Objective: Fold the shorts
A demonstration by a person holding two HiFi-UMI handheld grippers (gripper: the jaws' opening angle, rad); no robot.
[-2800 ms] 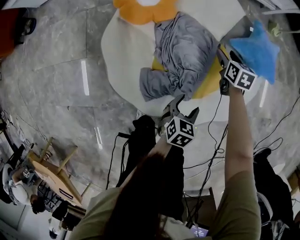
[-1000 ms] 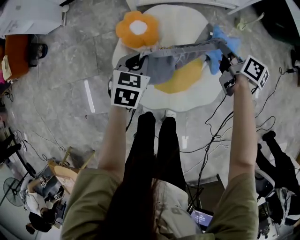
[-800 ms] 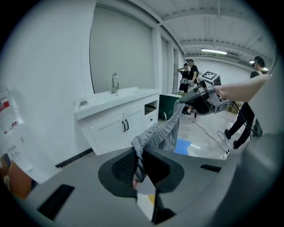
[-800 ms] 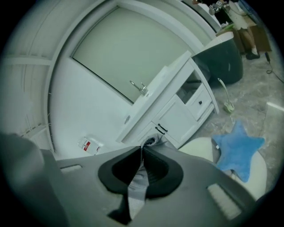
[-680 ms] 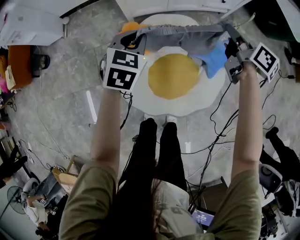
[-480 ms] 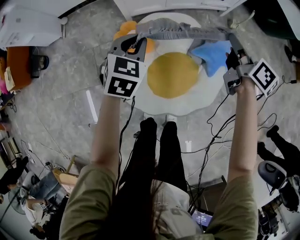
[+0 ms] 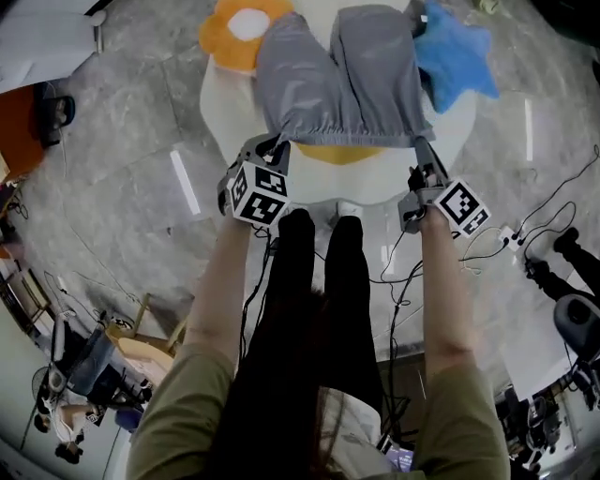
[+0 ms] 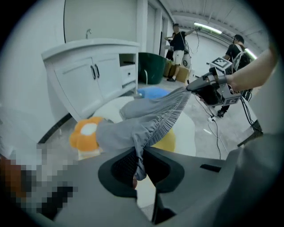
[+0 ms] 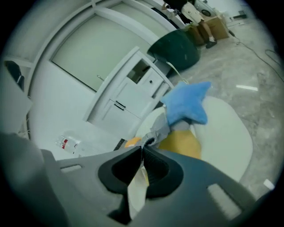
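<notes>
The grey shorts (image 7: 337,80) are spread over the white egg-shaped mat (image 7: 223,103) on the floor. Their two legs point to the far edge of the mat, and the elastic waistband runs along the near edge, over the yellow round middle (image 7: 354,153). The left gripper (image 7: 277,143) has its jaws closed tightly on the left corner of the waistband; in the left gripper view the gathered cloth goes down between the two dark pads (image 8: 126,165). The right gripper (image 7: 419,150) is also closed, and it pinches the right corner of the waistband, so the band is stretched straight between the two tools. Whether the band already touches the mat, I cannot tell. An orange flower cushion (image 7: 234,26) lies at the far left edge of the mat, partly under the left leg. A blue star cushion (image 7: 457,61) lies at the far right edge, just beside the right leg. A white cabinet (image 8: 100,71) stands behind the mat.
</notes>
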